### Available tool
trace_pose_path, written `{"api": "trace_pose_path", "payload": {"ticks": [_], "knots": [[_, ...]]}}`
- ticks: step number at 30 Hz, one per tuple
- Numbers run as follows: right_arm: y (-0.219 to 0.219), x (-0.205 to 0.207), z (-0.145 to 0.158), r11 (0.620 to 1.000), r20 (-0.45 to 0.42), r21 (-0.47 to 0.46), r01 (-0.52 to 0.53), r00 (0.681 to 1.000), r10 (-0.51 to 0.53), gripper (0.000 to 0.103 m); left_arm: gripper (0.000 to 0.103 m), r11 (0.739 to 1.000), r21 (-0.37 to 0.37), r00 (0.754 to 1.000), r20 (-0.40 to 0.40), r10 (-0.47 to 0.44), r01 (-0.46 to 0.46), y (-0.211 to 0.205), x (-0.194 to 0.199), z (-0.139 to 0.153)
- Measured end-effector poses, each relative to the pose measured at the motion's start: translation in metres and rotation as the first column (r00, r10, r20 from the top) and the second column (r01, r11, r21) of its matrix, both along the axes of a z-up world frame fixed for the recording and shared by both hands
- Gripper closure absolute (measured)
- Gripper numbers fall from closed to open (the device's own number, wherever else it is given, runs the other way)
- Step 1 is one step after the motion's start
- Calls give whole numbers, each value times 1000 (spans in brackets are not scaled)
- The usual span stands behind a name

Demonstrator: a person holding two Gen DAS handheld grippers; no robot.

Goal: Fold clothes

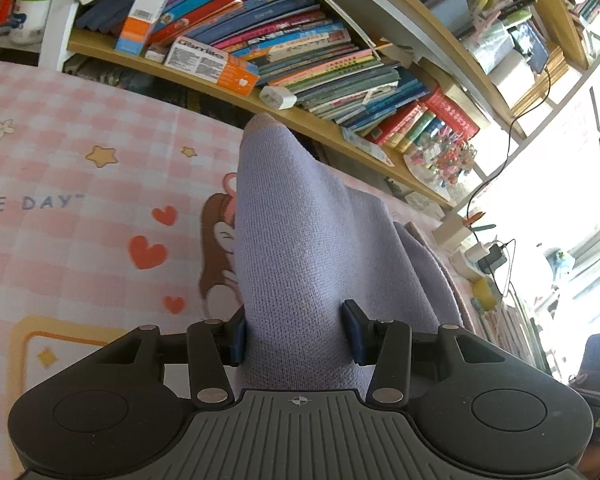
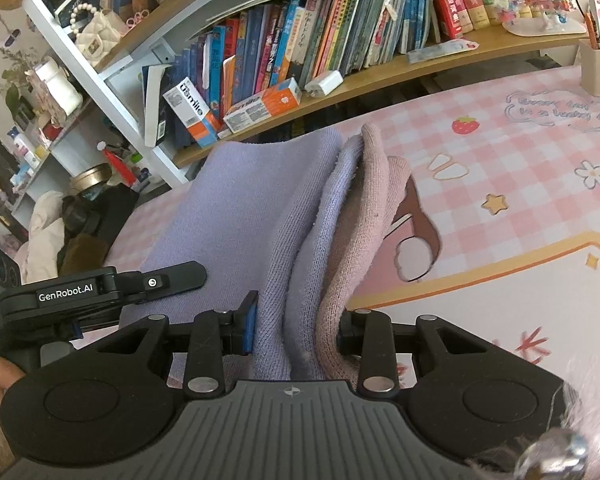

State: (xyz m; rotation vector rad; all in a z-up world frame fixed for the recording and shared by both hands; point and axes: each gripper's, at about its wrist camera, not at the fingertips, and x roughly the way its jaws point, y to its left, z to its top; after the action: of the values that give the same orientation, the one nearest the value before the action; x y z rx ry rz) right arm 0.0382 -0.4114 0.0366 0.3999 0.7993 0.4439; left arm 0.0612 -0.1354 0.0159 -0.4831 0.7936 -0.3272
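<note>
A lavender knit garment [image 1: 300,232] rises in a ridge off the pink checked table mat [image 1: 80,208]. My left gripper [image 1: 298,332] is shut on one bunched end of it, and the cloth fills the gap between the blue pads [image 1: 238,336]. In the right wrist view the same garment [image 2: 236,208] shows folded layers with a pinkish edge [image 2: 376,200]. My right gripper [image 2: 296,328] is shut on those gathered layers. The left gripper's black body [image 2: 100,288] sits close by at the left, on the lavender cloth.
A wooden bookshelf [image 1: 300,120] packed with books runs along the table's far edge, with orange-and-white boxes [image 2: 260,106] and a white charger [image 2: 324,82] on it. A pen holder [image 2: 598,68] stands at the right. A white rack [image 2: 100,80] and clutter are at the left.
</note>
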Motion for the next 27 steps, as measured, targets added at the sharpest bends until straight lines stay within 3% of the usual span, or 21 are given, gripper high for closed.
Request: {"api": "trace_pose_path", "payload": {"ticks": [16, 27], "knots": [[114, -21, 7, 999, 24, -51, -2, 1000, 4, 72, 58, 999, -51, 1000, 21, 2, -1, 112, -20, -2], [187, 1, 15, 994, 48, -90, -56, 997, 60, 72, 58, 996, -78, 998, 47, 39, -36, 181, -8, -1]]}}
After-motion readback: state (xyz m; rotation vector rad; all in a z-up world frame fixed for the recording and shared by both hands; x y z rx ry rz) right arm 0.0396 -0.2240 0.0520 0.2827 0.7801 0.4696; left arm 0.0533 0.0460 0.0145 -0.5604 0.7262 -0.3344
